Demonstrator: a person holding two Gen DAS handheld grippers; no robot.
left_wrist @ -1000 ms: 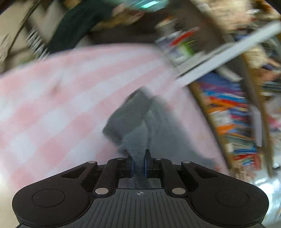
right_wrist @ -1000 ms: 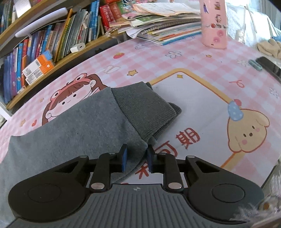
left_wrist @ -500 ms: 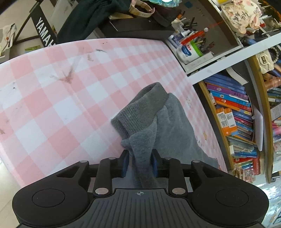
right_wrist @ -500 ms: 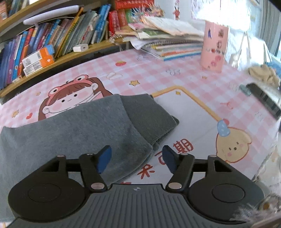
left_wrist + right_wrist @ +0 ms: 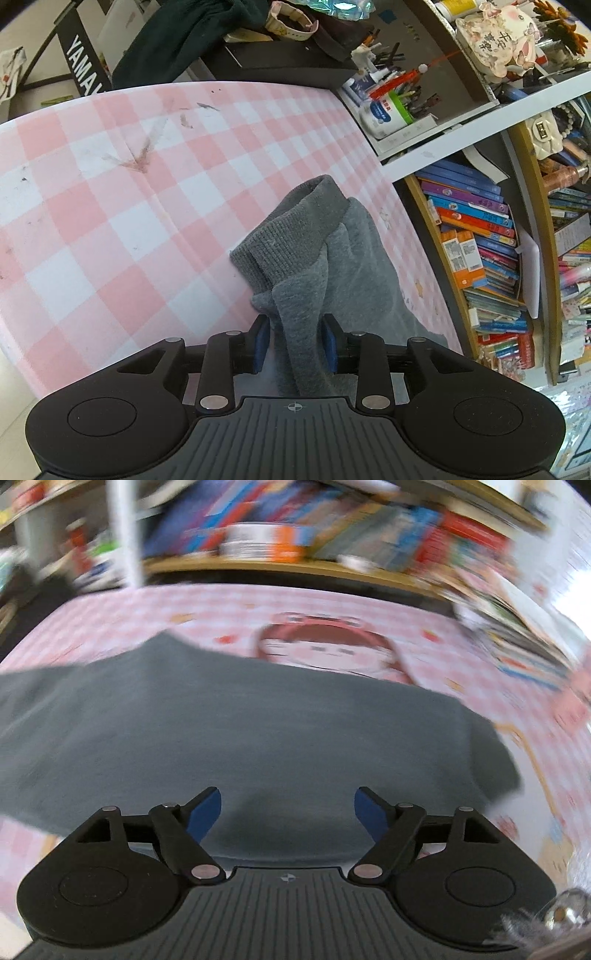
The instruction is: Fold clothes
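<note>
**Both grippers letting go of one grey garment on the pink check table**

The left gripper (image 5: 295,341) has its jaws narrowly parted and opening; a fold of the grey garment (image 5: 325,258) runs between the blue pads (image 5: 261,341), which stand just off the cloth on either side, so nothing is pinched. Just beyond the fingertips the garment's ribbed cuff (image 5: 295,225) lies bunched and doubled over, its rim pointing away from the gripper. The rest of the cloth trails back past the gripper's right side.

The right gripper (image 5: 288,814) has its jaws spread wide and opening further, empty, with the garment (image 5: 240,731) lying flat below and beyond its two blue pads (image 5: 205,814). This view is smeared by motion, so whether the tips touch the cloth cannot be told.

There is one garment, grey, spread on the table (image 5: 110,206), whose pink-and-white check cover carries a few dark smudges on the far side of the cuff. In the right wrist view a cartoon girl's face (image 5: 328,650) is printed on the cover just past the garment's far edge.

Beyond the table, to the right of the garment in the left wrist view, stand bookshelves (image 5: 476,251) crammed with books too many to count, and one white pot of pens (image 5: 388,110) on a shelf above them
</note>
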